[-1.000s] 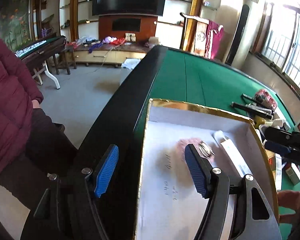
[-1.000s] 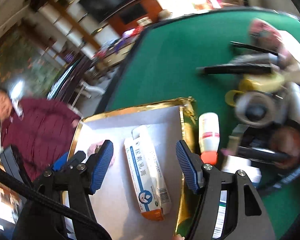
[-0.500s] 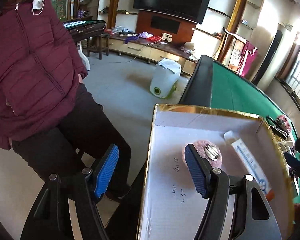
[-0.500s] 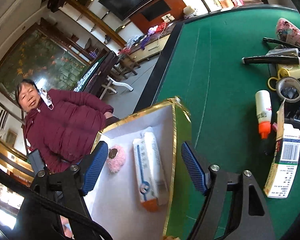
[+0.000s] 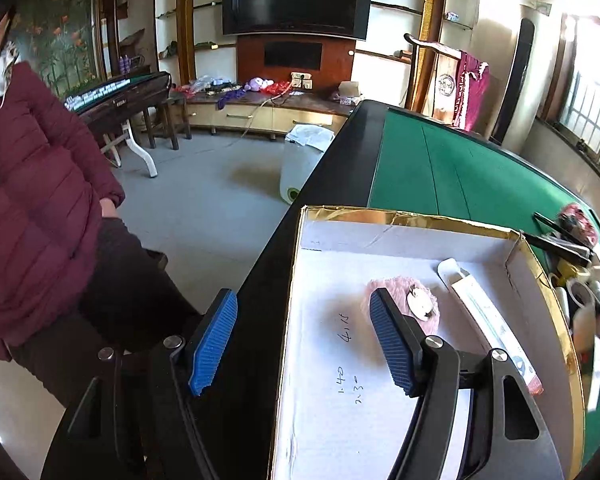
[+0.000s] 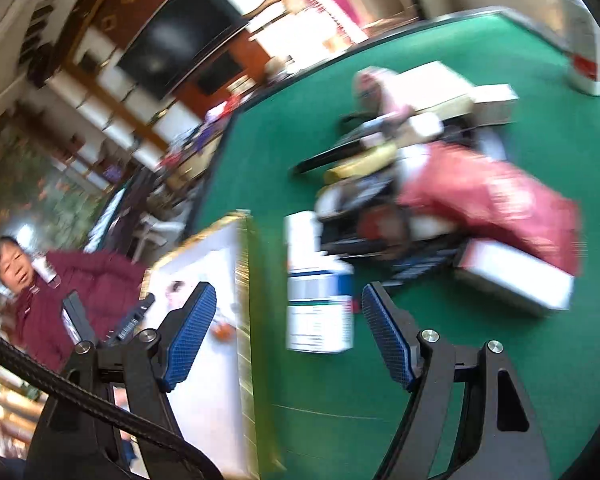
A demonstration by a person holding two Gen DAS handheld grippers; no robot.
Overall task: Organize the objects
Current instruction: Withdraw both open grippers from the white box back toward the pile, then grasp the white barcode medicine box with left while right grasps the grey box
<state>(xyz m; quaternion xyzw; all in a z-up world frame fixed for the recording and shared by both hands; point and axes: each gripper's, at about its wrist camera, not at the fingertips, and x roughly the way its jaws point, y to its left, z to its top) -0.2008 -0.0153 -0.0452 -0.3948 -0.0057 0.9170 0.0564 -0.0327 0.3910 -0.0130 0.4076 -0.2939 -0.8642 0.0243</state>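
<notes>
Both blue-padded grippers stand open and empty, the left gripper [image 5: 304, 344] straddling the near-left wall of the gold-edged white cardboard box [image 5: 416, 218] holding a pink fluffy puff [image 5: 400, 286], the right gripper [image 6: 288, 334], its jaws just widened, over a blurred white-and-blue carton [image 6: 320, 304] on the green felt table [image 6: 440, 380].

Daylight pours in from the tall barred windows [image 5: 592, 108] at the right of the left wrist view, burning the upper right corner out to white and leaving a pale sheen on the grey floor [image 5: 204, 200]. That view is sharp, though straight shelves and the black-edged green felt table [image 5: 440, 168] bow outward toward the dark rounded corners of the fisheye frame. The gold foil rim of the white cardboard box [image 5: 420, 218] glints. The right wrist view is heavily smeared by motion: the heap of mixed clutter [image 6: 420, 184] on the felt streaks into blurs, and only the blue ribbed fingertips [image 6: 188, 336] stay crisp.
</notes>
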